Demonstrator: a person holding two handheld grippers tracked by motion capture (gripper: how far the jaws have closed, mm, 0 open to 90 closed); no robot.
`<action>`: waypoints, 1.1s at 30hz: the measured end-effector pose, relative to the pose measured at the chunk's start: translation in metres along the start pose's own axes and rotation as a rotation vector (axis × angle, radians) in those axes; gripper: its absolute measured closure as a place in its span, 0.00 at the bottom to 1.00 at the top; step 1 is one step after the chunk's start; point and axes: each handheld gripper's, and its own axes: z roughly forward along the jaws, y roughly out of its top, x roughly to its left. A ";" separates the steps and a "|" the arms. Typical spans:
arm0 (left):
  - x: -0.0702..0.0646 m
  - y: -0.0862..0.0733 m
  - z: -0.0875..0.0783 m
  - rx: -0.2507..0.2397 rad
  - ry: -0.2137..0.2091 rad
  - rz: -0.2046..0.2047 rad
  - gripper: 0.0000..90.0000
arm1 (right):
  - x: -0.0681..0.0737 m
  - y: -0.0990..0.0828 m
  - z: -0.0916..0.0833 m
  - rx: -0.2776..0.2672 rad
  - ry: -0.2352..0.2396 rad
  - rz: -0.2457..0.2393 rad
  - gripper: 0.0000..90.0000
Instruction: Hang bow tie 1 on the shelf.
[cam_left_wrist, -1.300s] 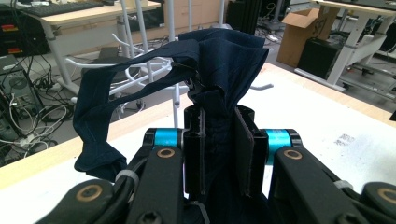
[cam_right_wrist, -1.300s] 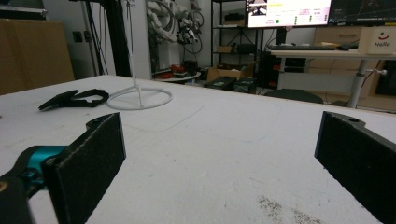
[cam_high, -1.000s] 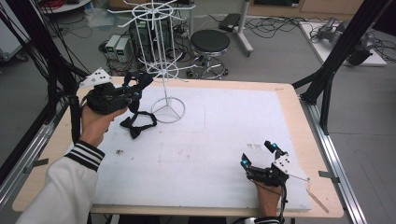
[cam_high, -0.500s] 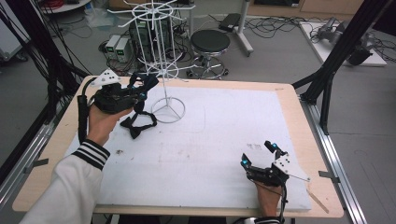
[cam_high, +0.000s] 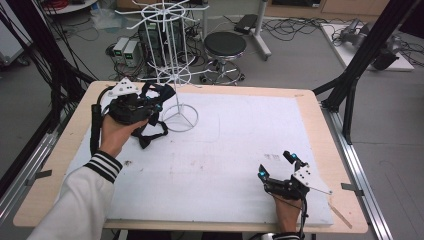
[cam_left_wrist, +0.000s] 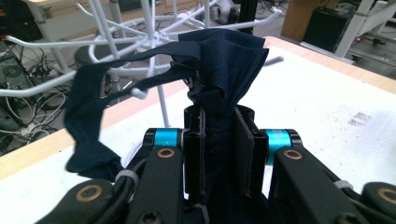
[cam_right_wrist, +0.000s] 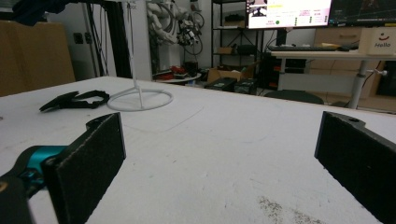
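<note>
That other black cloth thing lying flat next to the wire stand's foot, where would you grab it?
Probably the bunched middle of the black cloth piece, coming straight down from above. It lies flat on the white mat, so nothing offers a side grip, and its right edge sits close to the stand's ring base.

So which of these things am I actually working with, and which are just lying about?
In the job:
- dark cloth item, clamped in the left tool
- white wire rack
- second dark item by the rack's base

Lying about:
- right tool, open, idle
- stool

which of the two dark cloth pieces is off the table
The dark cloth clamped in the left gripper, raised beside the white wire rack; the other cloth lies flat by the rack's base.
</note>
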 end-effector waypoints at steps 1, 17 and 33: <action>0.000 -0.001 0.001 0.002 0.001 0.005 0.83 | 0.000 0.000 0.000 0.000 0.000 0.001 0.01; -0.001 -0.019 0.011 0.042 -0.003 -0.006 0.83 | 0.000 0.000 0.000 0.000 0.000 -0.001 0.01; 0.001 -0.032 0.013 0.045 -0.024 -0.018 0.82 | 0.000 0.000 0.001 0.001 0.000 -0.007 0.01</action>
